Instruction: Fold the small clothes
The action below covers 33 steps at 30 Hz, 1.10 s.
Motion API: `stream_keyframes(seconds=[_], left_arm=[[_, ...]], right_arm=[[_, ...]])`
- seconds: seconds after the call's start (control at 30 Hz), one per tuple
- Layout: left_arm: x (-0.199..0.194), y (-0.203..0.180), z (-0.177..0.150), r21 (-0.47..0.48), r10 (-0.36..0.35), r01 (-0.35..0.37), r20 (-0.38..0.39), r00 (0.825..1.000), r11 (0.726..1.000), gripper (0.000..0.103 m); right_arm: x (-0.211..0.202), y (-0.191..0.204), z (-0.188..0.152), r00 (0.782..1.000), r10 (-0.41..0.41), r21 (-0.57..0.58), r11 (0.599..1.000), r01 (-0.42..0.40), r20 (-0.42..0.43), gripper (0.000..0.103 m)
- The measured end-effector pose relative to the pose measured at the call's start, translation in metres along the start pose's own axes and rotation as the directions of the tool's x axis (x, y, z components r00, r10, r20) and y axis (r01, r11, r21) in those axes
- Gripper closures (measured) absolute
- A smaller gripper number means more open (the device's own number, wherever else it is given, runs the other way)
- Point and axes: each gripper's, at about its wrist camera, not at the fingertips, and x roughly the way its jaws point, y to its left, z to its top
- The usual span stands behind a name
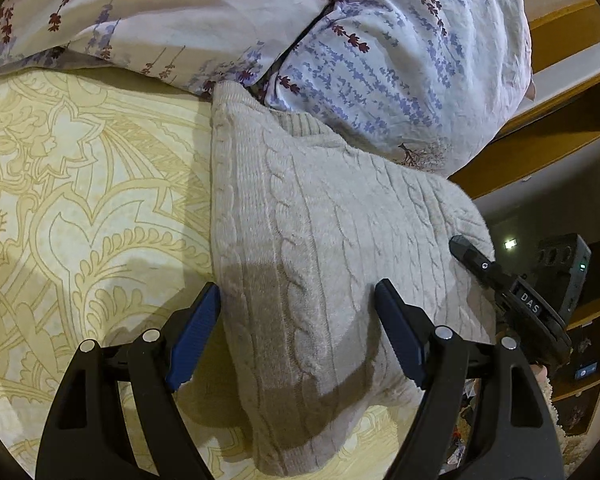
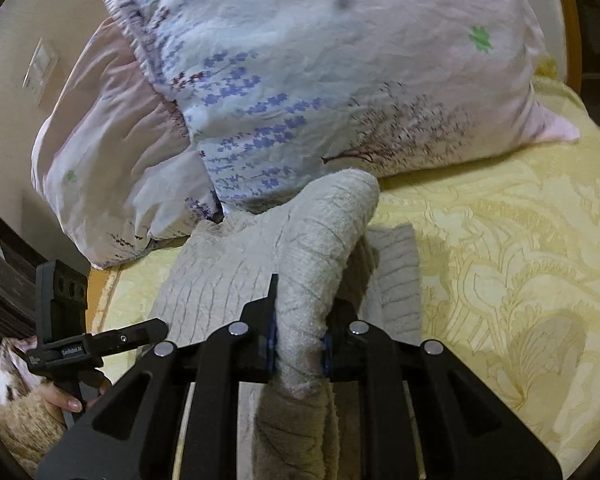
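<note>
A beige cable-knit sweater (image 1: 320,248) lies on the yellow patterned bedspread (image 1: 80,184). My left gripper (image 1: 298,320) is open, hovering just above the sweater's near part, its blue pads on either side of the knit. My right gripper (image 2: 300,336) is shut on a raised fold of the sweater (image 2: 316,248), lifting it above the flat part. The right gripper also shows at the sweater's right edge in the left wrist view (image 1: 500,280). The left gripper shows at the left in the right wrist view (image 2: 112,340).
A floral pillow (image 1: 400,60) and a floral duvet (image 1: 140,12) lie just behind the sweater. The pillow also shows in the right wrist view (image 2: 320,80). Wooden furniture (image 1: 560,128) stands at the right, beyond the bed edge.
</note>
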Motion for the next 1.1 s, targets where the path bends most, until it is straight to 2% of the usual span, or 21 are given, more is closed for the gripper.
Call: stream_keyframes(seconds=[0.13,0.27,0.33,0.4,0.5,0.6,0.93,1.1], left_arm=[[0.003,-0.002,-0.001,0.010,0.005,-0.005,0.001,1.000,1.000,0.024],[0.002,-0.011,-0.003,0.074,0.059,-0.060,0.018,0.998,0.995,0.024],[0.002,-0.024,-0.005,0.155,0.142,-0.147,0.048,0.989,0.977,0.024],[0.004,-0.040,-0.009,0.241,0.222,-0.235,0.080,0.972,0.942,0.024],[0.009,-0.055,-0.011,0.308,0.290,-0.307,0.103,0.952,0.900,0.023],[0.012,-0.058,-0.012,0.323,0.308,-0.325,0.104,0.946,0.889,0.023],[0.016,-0.052,-0.010,0.316,0.316,-0.330,0.096,0.944,0.890,0.021],[0.018,-0.054,-0.013,0.327,0.315,-0.326,0.087,0.945,0.887,0.019]], right_arm=[[-0.011,0.021,0.004,0.996,-0.036,-0.134,0.990,0.046,0.079,0.087],[-0.004,0.015,0.004,0.995,-0.070,-0.137,0.988,0.079,0.066,0.087],[0.001,0.008,0.001,0.996,-0.079,-0.118,0.989,0.084,0.048,0.087],[0.005,0.004,-0.003,0.996,-0.085,-0.104,0.991,0.088,0.035,0.087],[0.010,-0.004,-0.007,0.996,-0.091,-0.070,0.993,0.092,0.019,0.087],[0.009,-0.007,-0.009,0.996,-0.091,-0.056,0.994,0.092,0.020,0.087],[0.008,-0.009,-0.010,0.995,-0.095,-0.054,0.994,0.097,0.031,0.087],[0.021,-0.030,-0.018,0.993,-0.120,0.023,0.993,0.120,-0.009,0.087]])
